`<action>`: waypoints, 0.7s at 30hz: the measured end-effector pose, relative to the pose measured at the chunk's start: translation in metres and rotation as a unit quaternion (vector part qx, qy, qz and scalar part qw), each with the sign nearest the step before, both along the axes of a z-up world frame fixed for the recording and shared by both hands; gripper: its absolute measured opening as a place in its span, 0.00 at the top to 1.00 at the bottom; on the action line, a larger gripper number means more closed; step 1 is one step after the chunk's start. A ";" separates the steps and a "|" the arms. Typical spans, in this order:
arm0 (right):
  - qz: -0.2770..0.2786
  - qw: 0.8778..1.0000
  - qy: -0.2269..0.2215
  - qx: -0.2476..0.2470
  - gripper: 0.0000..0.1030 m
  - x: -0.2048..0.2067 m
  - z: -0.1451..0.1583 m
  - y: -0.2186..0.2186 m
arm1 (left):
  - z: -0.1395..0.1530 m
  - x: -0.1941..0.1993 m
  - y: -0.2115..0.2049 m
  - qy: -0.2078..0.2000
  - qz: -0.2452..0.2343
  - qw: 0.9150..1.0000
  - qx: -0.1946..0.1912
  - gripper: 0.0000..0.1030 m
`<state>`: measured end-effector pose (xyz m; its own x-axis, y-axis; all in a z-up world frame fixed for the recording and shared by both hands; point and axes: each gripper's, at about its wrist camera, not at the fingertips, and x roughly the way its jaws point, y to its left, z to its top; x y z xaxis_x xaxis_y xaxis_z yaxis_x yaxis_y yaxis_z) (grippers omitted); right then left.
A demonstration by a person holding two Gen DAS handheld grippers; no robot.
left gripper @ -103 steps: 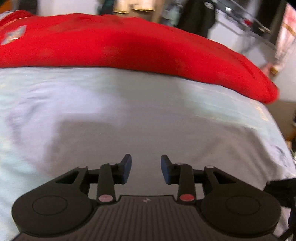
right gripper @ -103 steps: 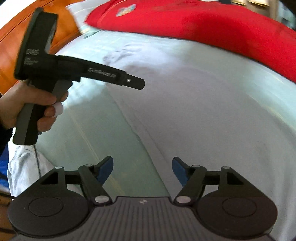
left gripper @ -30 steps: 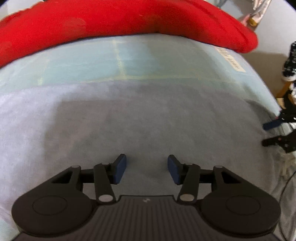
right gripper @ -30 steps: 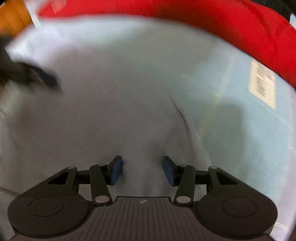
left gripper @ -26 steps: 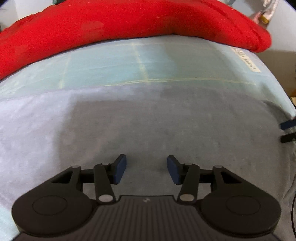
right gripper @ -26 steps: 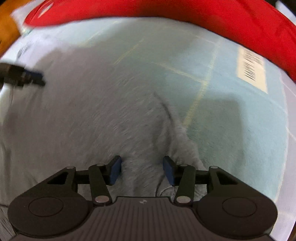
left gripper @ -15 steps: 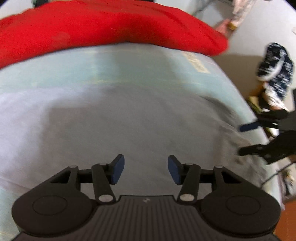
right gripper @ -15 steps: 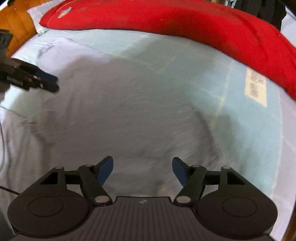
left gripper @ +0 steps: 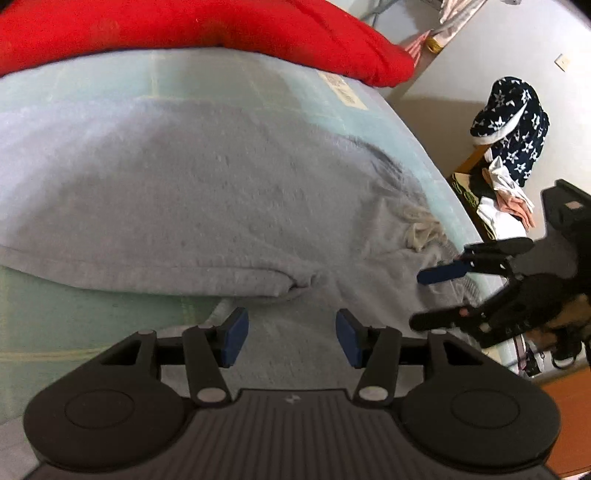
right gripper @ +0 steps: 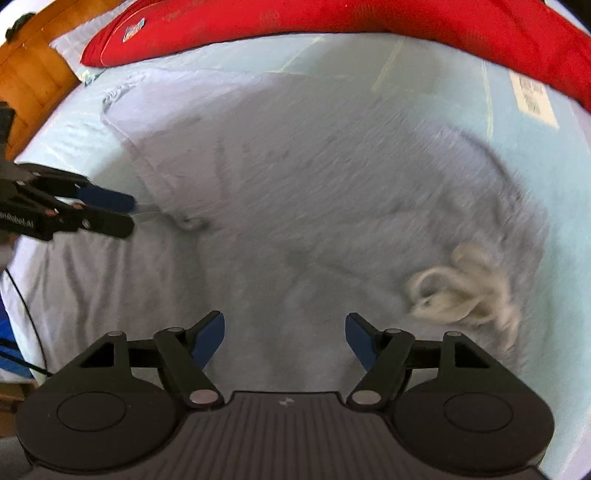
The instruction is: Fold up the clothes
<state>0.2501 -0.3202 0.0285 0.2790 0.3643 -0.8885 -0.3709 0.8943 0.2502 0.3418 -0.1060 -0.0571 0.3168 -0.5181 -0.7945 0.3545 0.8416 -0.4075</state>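
While the grey pants (right gripper: 295,192) lie lengthwise across the bed (right gripper: 443,85), drawstring waist toward the right gripper (right gripper: 284,336), both it and the left gripper (left gripper: 291,338) gape empty, the right's jaws having just widened.

A long red padded cushion (right gripper: 369,22) blocks the bed's far edge, while the pale green sheet (right gripper: 424,74) between it and the flat grey fleece garment (right gripper: 314,177) lies open.

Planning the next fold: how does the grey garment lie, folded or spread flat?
Folded once: the grey garment shows a doubled edge with an upper layer over a lower, cords exposed.
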 end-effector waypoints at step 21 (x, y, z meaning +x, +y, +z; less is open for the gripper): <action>-0.099 0.995 0.003 0.007 0.24 -0.044 -0.003 0.083 | -0.055 0.047 0.064 0.021 0.028 0.995 -0.091 0.49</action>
